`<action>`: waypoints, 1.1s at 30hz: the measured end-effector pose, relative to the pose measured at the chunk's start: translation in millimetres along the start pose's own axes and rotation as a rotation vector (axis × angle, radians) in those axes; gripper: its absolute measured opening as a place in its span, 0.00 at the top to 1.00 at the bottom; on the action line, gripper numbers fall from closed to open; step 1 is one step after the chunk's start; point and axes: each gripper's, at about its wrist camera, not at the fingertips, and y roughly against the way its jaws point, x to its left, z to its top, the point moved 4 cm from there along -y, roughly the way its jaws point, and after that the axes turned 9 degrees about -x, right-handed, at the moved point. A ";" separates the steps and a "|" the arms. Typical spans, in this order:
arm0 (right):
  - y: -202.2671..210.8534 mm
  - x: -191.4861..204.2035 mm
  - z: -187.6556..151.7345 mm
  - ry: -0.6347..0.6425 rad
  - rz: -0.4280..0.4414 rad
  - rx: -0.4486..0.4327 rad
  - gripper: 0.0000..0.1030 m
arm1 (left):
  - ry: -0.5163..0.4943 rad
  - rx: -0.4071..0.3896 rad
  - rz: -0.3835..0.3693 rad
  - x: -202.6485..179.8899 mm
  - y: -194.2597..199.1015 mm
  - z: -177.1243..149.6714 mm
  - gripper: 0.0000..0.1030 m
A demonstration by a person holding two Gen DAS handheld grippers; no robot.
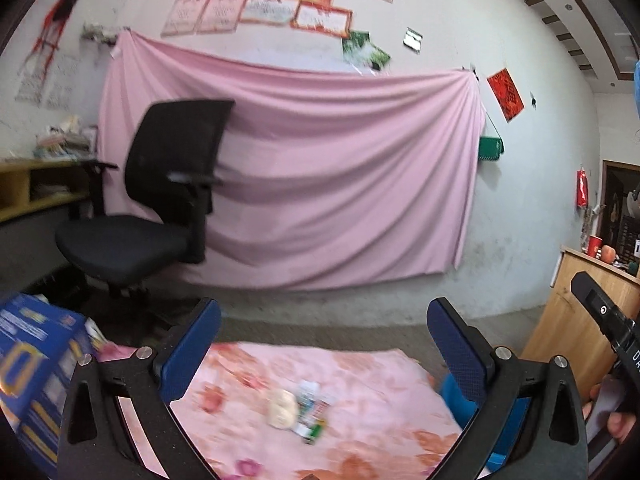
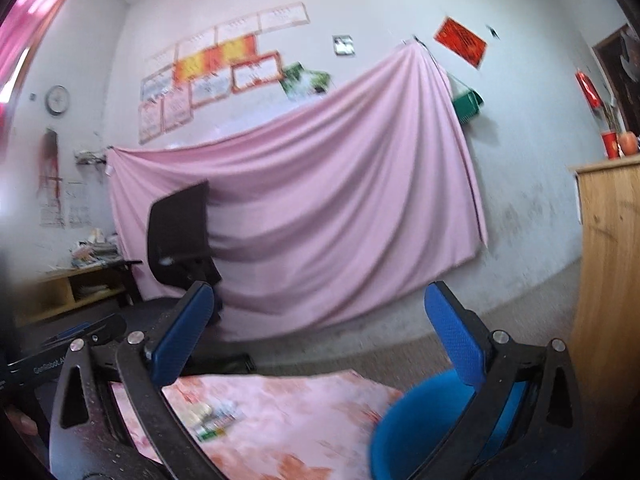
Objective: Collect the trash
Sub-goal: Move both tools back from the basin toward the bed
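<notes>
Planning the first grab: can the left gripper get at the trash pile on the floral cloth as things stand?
Probably yes. The left gripper is open and empty, and the trash pile lies in the open on the floral cloth, below and ahead of its fingers. Nothing sits between them; the blue bin is off to the right.

Grippers: two, the left gripper (image 1: 324, 340) and the right gripper (image 2: 318, 328), each with two blue-padded fingers set wide apart.
Trash items: one small cluster (image 1: 298, 406) ahead of the left gripper between its fingers; blurred, about three or four pieces, exact count unclear.
Floral cloth: one (image 1: 360, 392), under the cluster.
Blue bin: one (image 2: 416, 424), by the right gripper's right finger.
Blue carton: one (image 1: 28, 360), left of the left gripper.
Office chair: one (image 1: 160, 184), beyond the cloth.
Pink sheet: one (image 1: 320, 168), hung on the far wall.
Wall clock: one (image 2: 57, 100).
Red cup: one (image 2: 611, 144), on the wooden cabinet (image 2: 608, 280), one, right of the right gripper.
</notes>
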 end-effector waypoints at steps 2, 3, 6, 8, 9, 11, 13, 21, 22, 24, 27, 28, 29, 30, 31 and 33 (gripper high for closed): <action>1.0 14.4 3.5 0.013 0.016 -0.027 0.00 | -0.014 -0.025 0.013 11.8 7.2 5.2 0.02; 0.3 22.2 4.5 0.024 0.019 -0.037 0.00 | -0.020 -0.035 0.016 16.8 10.5 6.9 0.02; -1.8 41.5 8.0 0.061 0.026 -0.064 0.00 | -0.040 -0.066 0.031 32.7 20.8 11.0 0.02; -2.4 51.8 8.7 0.081 0.039 -0.080 0.00 | -0.053 -0.086 0.045 40.7 27.3 11.7 0.02; -1.9 55.1 8.3 0.090 0.047 -0.087 0.00 | -0.058 -0.093 0.050 42.7 29.0 11.4 0.02; -2.4 64.9 5.8 0.113 0.063 -0.093 0.00 | -0.062 -0.105 0.059 50.4 32.2 8.7 0.02; -3.9 73.8 1.4 0.138 0.080 -0.090 0.00 | -0.064 -0.109 0.066 56.5 32.8 5.7 0.02; -21.6 86.0 -23.2 0.198 0.086 -0.004 0.00 | -0.071 -0.044 0.100 76.9 23.7 -14.2 0.02; -25.8 85.5 -27.1 0.200 0.085 0.020 0.00 | -0.077 -0.027 0.105 77.8 21.0 -17.0 0.02; -35.0 83.5 -35.3 0.195 0.081 0.073 0.00 | -0.082 0.024 0.101 81.7 11.9 -25.8 0.02; -47.0 77.9 -47.8 0.184 0.067 0.152 0.00 | -0.073 0.104 0.098 86.6 -2.2 -38.1 0.02; -51.2 76.2 -51.9 0.181 0.064 0.179 0.00 | -0.070 0.137 0.098 87.5 -7.6 -42.6 0.02; -55.5 74.6 -57.2 0.181 0.056 0.209 0.00 | -0.066 0.170 0.096 88.3 -13.5 -48.0 0.02; -58.9 73.6 -62.4 0.180 0.053 0.237 0.00 | -0.062 0.202 0.096 89.1 -19.0 -53.7 0.02; -63.9 72.0 -68.7 0.176 0.052 0.278 0.00 | -0.054 0.225 0.094 90.0 -22.5 -59.1 0.02; -71.9 68.4 -79.2 0.161 0.051 0.340 0.00 | -0.036 0.269 0.092 92.4 -30.2 -67.9 0.02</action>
